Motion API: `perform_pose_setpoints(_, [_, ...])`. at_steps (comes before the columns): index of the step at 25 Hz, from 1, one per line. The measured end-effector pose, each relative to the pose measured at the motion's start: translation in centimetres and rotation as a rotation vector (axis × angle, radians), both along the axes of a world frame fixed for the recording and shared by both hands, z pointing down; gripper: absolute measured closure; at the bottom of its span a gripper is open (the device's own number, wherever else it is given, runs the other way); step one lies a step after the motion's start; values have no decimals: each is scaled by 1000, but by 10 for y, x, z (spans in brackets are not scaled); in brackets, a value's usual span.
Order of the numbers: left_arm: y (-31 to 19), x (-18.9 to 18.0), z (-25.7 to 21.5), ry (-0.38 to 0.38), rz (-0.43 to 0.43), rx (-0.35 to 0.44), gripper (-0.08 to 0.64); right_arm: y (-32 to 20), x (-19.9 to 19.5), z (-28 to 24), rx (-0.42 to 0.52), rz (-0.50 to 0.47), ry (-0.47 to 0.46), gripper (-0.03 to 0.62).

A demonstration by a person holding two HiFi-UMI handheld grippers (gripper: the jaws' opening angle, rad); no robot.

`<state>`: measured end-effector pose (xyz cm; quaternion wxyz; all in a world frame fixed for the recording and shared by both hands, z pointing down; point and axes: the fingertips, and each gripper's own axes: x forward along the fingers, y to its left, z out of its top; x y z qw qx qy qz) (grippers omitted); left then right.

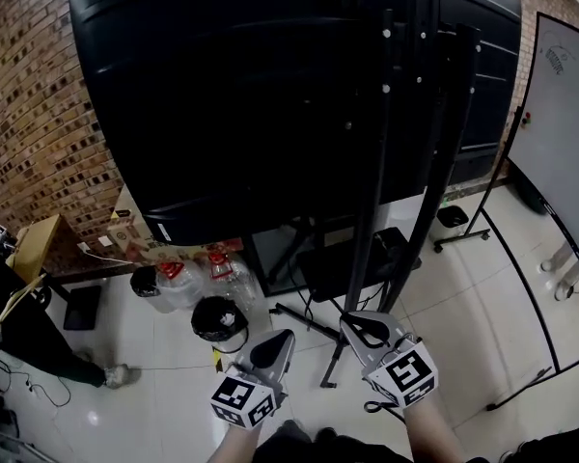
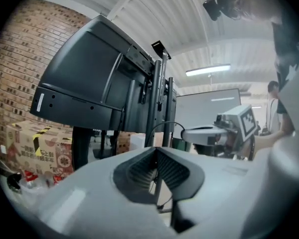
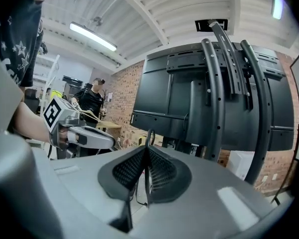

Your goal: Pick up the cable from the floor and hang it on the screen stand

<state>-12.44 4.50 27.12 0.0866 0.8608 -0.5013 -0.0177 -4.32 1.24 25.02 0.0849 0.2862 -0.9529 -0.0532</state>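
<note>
The big black screen (image 1: 251,95) hangs on its black stand (image 1: 376,210), seen from the back. My right gripper (image 1: 367,328) is shut on a loop of black cable (image 1: 368,333) just in front of the stand's poles. In the right gripper view the cable (image 3: 149,136) arches above the pads and runs down between them, with the stand (image 3: 214,98) ahead. More cable (image 1: 376,406) dangles under that hand. My left gripper (image 1: 282,340) is beside it on the left, jaws shut, and I see nothing held in it. Its own view faces the stand (image 2: 159,98).
The stand's base legs (image 1: 304,318) spread over the white tiled floor. A black bin (image 1: 219,318), plastic bottles (image 1: 188,278) and cardboard boxes (image 1: 145,239) sit left by the brick wall. A whiteboard (image 1: 569,162) on a wheeled frame stands right. A person (image 3: 92,101) is in the background.
</note>
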Motion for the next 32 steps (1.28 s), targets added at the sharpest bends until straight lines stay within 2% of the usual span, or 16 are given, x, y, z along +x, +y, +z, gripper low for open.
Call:
perform_pose_setpoints(3, [5,-2,-3,20,24,-5,557,-6,-4,-10,22,15,-8,573])
perform_pose_setpoints(6, [1,-10,-3,0,62,-13,557,-16,-7,-22,45,54,-8,572])
perform_pose_setpoints(11, [-23,-17,-20,8,135,20,557,-35,-1,-63,92,118,-32,573])
perform_pose_setpoints(16, [-53,-10,-48,15,195,83,557,-54,25,-105,157,212,-63,573])
perform_pose_setpoints(21, [-69,15,-68,23,242,118,557,-73,59,-126,204,257,-39,573])
perform_pose_setpoints(27, [-97,64,-89,10,229,155,557,-110,109,-139,267,253,-52,573])
perform_pose_setpoints(32, [-134,109,-90,-11,98,175,557,-149,148,-146,298,97,-86,574])
